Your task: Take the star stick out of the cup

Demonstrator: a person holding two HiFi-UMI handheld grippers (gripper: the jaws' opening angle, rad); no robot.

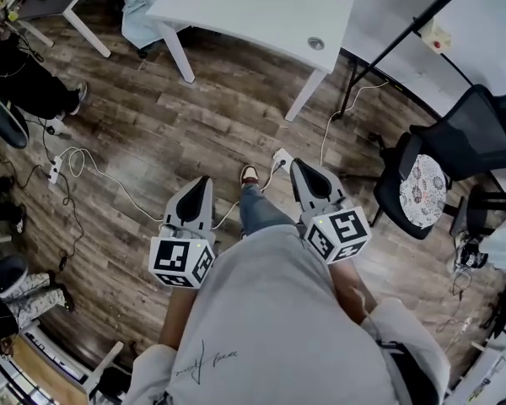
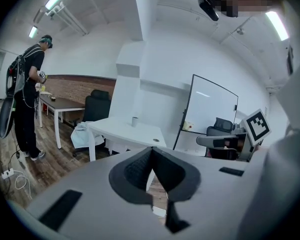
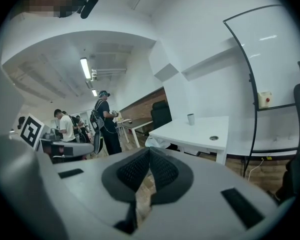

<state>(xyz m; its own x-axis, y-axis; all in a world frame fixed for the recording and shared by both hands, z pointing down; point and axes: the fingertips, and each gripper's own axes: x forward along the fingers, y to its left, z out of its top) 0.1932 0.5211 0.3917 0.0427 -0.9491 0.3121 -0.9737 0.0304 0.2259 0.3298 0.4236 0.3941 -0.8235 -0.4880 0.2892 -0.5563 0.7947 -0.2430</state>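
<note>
A small pale cup (image 2: 135,121) stands on the white table (image 2: 140,133) some way ahead of me; the right gripper view shows the same cup (image 3: 190,119). No star stick can be made out at this distance. My left gripper (image 1: 203,182) is held low against my body, jaws closed tip to tip with nothing between them (image 2: 151,149). My right gripper (image 1: 298,165) sits beside it at the same height, also shut and empty (image 3: 149,150). Both are far short of the table (image 1: 261,11).
Wood floor lies between me and the table. White cables and a power strip (image 1: 52,172) trail at left. A black office chair (image 1: 455,146) and a whiteboard stand (image 1: 405,45) are at right. A person (image 2: 27,101) stands by a dark desk at left.
</note>
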